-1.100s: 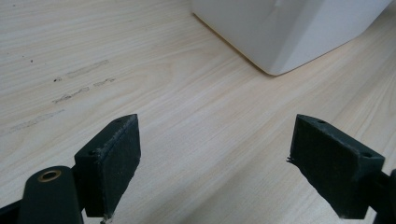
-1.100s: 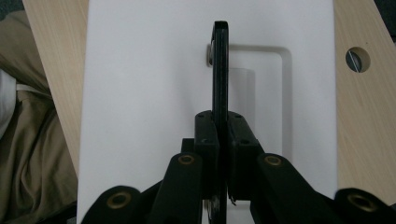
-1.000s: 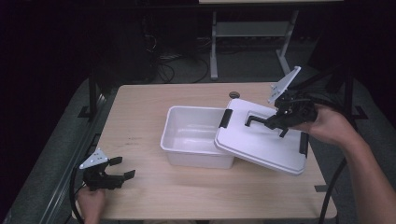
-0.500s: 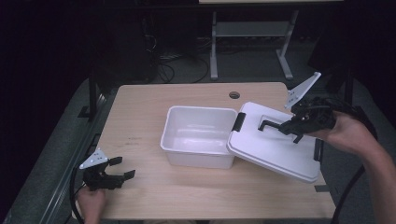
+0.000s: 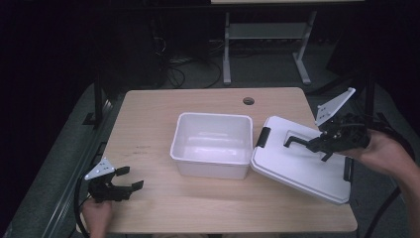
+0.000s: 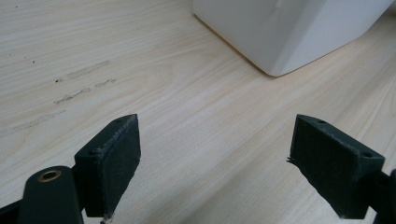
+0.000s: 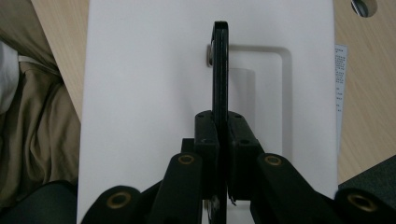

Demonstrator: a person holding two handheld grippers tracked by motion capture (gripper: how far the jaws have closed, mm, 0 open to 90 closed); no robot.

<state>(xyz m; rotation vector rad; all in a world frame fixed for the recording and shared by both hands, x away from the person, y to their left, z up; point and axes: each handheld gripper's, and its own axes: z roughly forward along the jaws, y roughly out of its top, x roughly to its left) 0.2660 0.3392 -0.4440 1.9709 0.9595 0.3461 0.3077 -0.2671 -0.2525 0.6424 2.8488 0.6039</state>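
Note:
An open white bin point(image 5: 210, 144) stands at the table's middle; its corner point(image 6: 289, 32) shows in the left gripper view. A white lid point(image 5: 292, 168) with black end latches lies tilted to the right of the bin, its left edge close to the bin's rim and its right part past the table edge. My right gripper point(image 5: 317, 145) is shut on the lid's black handle point(image 5: 296, 141); in the right gripper view the handle point(image 7: 220, 70) runs upright between the closed pads of the gripper point(image 7: 219, 135), over the lid point(image 7: 140, 93). My left gripper point(image 5: 124, 186) point(image 6: 219, 172) rests open at the front left, with nothing between its fingers.
The wooden table point(image 5: 148, 119) has a round cable hole point(image 5: 248, 101) near its back edge. A metal frame point(image 5: 267, 34) and cables stand on the dark floor behind. A paper label point(image 7: 340, 79) sits at the lid's side. Beige trousers point(image 7: 42, 126) show beside the lid.
The right gripper has carried the lid to the right and slightly down, off the bin's top, so the bin now stands uncovered. The left gripper has not moved.

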